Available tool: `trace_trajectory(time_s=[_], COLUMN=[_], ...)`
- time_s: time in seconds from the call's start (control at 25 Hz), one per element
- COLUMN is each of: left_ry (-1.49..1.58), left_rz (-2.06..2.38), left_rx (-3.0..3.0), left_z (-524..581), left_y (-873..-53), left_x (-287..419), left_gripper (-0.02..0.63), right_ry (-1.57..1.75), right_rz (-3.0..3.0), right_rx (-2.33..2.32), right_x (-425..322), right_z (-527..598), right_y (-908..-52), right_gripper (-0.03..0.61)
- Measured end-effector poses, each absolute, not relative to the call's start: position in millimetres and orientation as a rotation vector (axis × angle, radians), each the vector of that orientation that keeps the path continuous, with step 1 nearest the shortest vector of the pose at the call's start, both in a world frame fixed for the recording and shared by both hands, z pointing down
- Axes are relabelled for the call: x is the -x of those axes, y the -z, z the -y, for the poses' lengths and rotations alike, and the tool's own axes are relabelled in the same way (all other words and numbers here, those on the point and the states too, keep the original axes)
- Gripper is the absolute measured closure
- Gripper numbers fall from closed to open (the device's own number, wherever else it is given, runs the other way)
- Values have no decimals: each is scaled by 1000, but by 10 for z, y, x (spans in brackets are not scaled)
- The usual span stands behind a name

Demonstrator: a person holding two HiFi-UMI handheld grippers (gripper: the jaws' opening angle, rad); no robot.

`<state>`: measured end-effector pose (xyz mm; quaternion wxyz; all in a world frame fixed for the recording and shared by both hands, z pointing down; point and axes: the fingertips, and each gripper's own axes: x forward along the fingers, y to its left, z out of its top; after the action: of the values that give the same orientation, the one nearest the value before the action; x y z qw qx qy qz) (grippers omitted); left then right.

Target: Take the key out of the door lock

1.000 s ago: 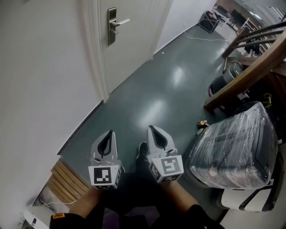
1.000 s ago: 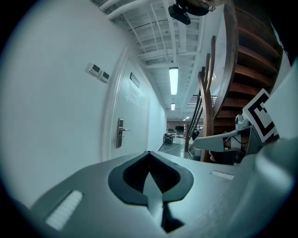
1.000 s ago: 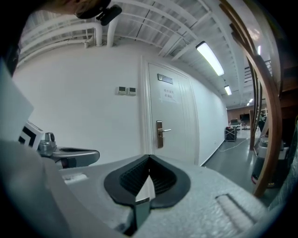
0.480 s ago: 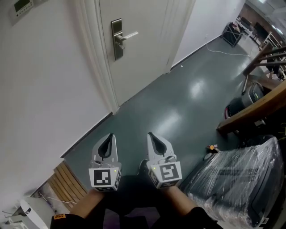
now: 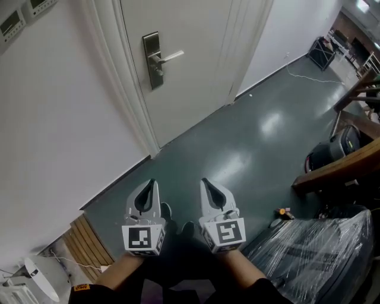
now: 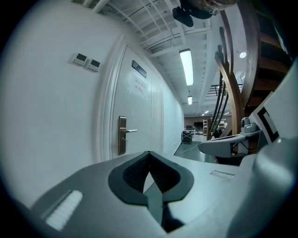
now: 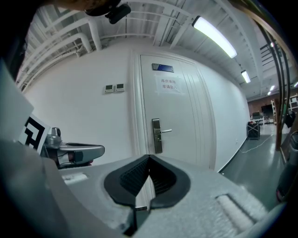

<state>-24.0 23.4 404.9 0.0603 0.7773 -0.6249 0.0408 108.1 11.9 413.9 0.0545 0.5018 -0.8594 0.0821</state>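
Observation:
The white door (image 5: 196, 65) stands shut ahead, with a metal lock plate (image 5: 152, 60) and a lever handle (image 5: 170, 57). No key can be made out at this distance. My left gripper (image 5: 152, 184) and right gripper (image 5: 205, 181) are held side by side low over the dark floor, well short of the door, both shut and empty. The left gripper view has the lock plate (image 6: 122, 142) far off beyond the closed tips of the left gripper (image 6: 149, 152). In the right gripper view the lock plate (image 7: 157, 135) is small above the right gripper (image 7: 149, 157).
A plastic-wrapped bulky load (image 5: 314, 255) sits on the floor at the right, under a slanted wooden beam (image 5: 338, 169). Wooden slats (image 5: 89, 243) lie by the left wall. Two wall control panels (image 5: 24, 15) hang left of the door frame. A small orange item (image 5: 284, 211) lies on the floor.
The view has swung up and toward the door, so the lock plate now sits lower and larger in the picture. Both grippers keep their shut, side-by-side pose.

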Motion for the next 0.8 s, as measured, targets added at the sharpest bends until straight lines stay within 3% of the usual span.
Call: trace_trajectory(time_s=[0.48, 0.8], left_ry=[-81, -67], left_rz=[1805, 1825], left_rx=[-2431, -2446], left_z=[1172, 2168], left_y=[-4128, -4081], left_x=[76, 412], left_gripper=[596, 597], right_ry=[-257, -295], right_rz=[2570, 2596], right_rx=[-1511, -1434], right_x=[-1099, -762], right_z=[1068, 2079], right_y=[-4228, -4169], right_gripper=[588, 588])
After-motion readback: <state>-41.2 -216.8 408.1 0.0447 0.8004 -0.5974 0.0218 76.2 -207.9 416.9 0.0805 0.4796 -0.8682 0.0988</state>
